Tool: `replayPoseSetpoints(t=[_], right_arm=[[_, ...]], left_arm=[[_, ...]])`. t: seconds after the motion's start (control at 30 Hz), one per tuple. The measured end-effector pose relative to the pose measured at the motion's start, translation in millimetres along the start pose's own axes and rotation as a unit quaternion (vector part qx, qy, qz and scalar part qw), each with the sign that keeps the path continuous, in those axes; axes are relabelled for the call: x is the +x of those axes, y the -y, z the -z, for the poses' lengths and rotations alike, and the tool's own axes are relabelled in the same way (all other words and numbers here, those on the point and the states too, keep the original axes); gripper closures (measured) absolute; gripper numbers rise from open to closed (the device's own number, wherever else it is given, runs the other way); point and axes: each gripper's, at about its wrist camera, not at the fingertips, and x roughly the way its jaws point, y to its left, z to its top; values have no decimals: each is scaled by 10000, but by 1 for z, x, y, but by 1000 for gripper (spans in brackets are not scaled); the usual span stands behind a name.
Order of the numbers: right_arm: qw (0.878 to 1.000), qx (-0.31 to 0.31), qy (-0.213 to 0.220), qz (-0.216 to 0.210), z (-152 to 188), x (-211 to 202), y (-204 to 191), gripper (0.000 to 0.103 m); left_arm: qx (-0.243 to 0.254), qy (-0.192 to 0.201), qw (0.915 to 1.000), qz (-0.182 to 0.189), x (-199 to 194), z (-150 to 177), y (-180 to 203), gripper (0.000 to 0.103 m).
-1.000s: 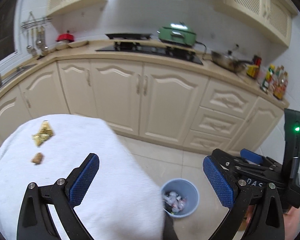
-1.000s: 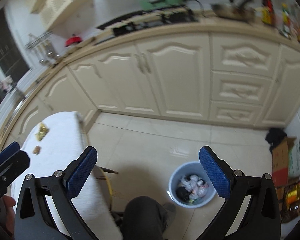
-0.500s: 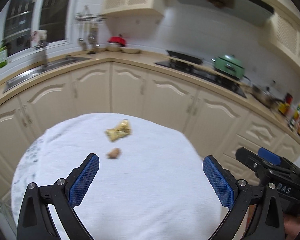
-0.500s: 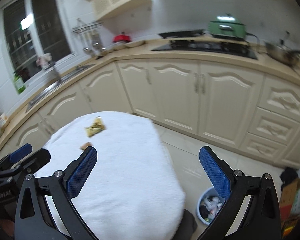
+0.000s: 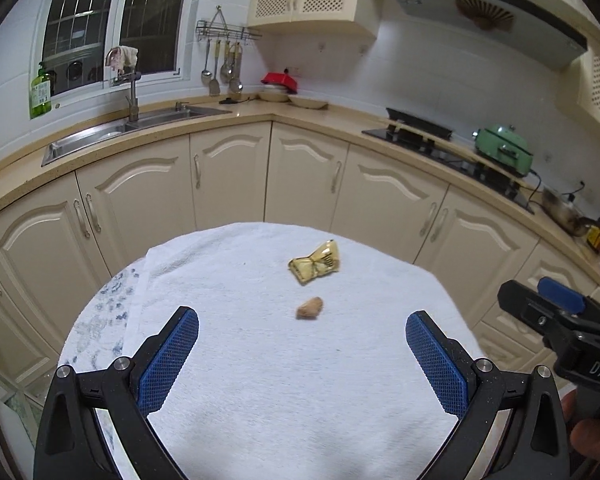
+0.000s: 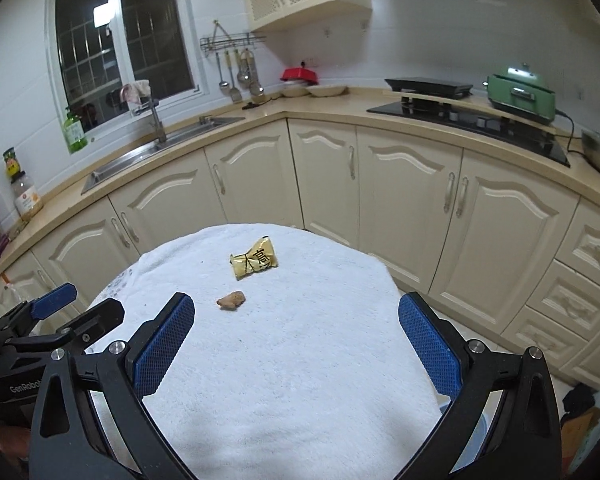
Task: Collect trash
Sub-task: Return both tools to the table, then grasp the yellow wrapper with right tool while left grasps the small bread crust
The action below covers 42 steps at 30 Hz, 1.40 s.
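Jaws spread wide on left gripper (image 5: 302, 354) and right gripper (image 6: 296, 344), nothing held. Approach step, judging by the hover over the towel (image 5: 260, 380). Ahead: 2 bits of trash, scrap (image 5: 309, 307) nearest, wrapper (image 5: 315, 265) just beyond, apart. Next: lower onto scrap, pinch shallow to avoid snagging cloth. Open room all around; table edge well past wrapper, cabinets (image 5: 228, 184) beyond.

- A home kitchen: cream cabinets (image 5: 228, 176) run under a beige counter (image 6: 332, 114).
- Steel sink (image 5: 140, 124) and tap at ten o'clock.
- Hanging utensils (image 6: 240, 76) at twelve.
- Hob (image 6: 472, 120), green cooker (image 6: 520, 94) at two.
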Motion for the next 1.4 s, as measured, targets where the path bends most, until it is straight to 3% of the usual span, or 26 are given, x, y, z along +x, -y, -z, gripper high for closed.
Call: replayPoseSetpoints(t=[0.5,0.7,0.8,0.9,0.97,1.13,1.4], right_arm=[[9971,125,-749,-93,6,94,27,0],[9939,282,-1053,-162,6,134,39,0],[9931,323,-1111,-197,4,147,42,0],[9925,320,-1164,-209,1,158,42,0],[9920,306,-1205,-213,-1,166,41,0],[9910,250,-1288,-263,-5,181,36,0],[9874,-85,-1488,-540,-10,219,0,0]], left_arm=[[387,-946,9947,-141,182,-52,18,4],[549,-1372,9889,-164,264,-71,27,21],[494,-1651,9850,-63,300,-75,28,43],[463,-1562,9866,-3,317,-83,27,59],[386,-1542,9872,118,325,-89,24,83],[317,-1538,9872,286,336,-96,17,83],[-41,-1252,9921,-33,337,-117,-7,83]])
